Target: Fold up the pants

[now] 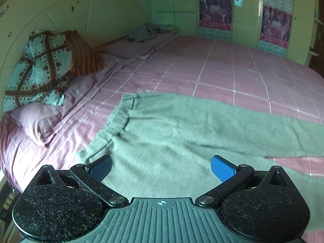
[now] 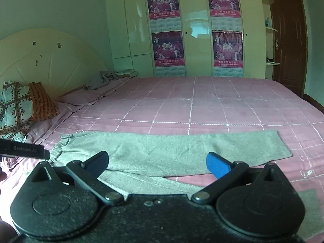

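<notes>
Grey-green pants (image 1: 172, 133) lie spread flat on the pink checked bed, waistband to the left, legs running right. In the right wrist view the pants (image 2: 172, 149) show both legs, the far leg full length, the near leg partly hidden under the gripper. My left gripper (image 1: 162, 169) is open and empty, hovering over the waist area of the pants. My right gripper (image 2: 158, 165) is open and empty, above the legs near the crotch. The left gripper's body (image 2: 24, 150) shows at the left edge of the right wrist view.
The pink bedspread (image 2: 202, 105) extends far behind the pants. Patterned pillows (image 1: 40, 68) and a lilac pillow (image 1: 40, 121) lie at the headboard on the left. A crumpled grey cloth (image 1: 145, 31) lies at the far corner. A wardrobe with posters (image 2: 194, 30) stands behind.
</notes>
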A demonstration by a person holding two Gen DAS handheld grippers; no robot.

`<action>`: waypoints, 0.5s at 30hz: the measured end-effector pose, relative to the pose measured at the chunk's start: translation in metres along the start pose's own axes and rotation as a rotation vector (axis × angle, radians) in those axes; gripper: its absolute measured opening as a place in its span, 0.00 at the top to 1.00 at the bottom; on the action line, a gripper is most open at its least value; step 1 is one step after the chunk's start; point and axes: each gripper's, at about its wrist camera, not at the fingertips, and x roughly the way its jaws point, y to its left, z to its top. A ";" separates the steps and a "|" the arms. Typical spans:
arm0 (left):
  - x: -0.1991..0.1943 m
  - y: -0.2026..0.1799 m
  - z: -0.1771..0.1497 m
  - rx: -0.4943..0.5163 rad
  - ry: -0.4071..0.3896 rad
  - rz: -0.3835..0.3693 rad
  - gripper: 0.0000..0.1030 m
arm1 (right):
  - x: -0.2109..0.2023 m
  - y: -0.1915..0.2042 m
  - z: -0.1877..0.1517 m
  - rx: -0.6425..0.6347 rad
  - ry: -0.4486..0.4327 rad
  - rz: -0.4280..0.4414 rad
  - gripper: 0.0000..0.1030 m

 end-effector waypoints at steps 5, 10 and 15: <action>-0.013 0.015 -0.004 -0.013 -0.022 -0.001 0.00 | -0.011 0.007 -0.002 -0.004 -0.004 -0.012 0.00; -0.020 0.018 -0.001 0.005 -0.047 -0.014 0.00 | -0.018 0.020 0.002 -0.005 -0.031 -0.024 0.00; -0.015 0.022 0.005 0.017 -0.066 -0.009 0.00 | -0.011 0.028 0.000 -0.015 -0.024 -0.012 0.00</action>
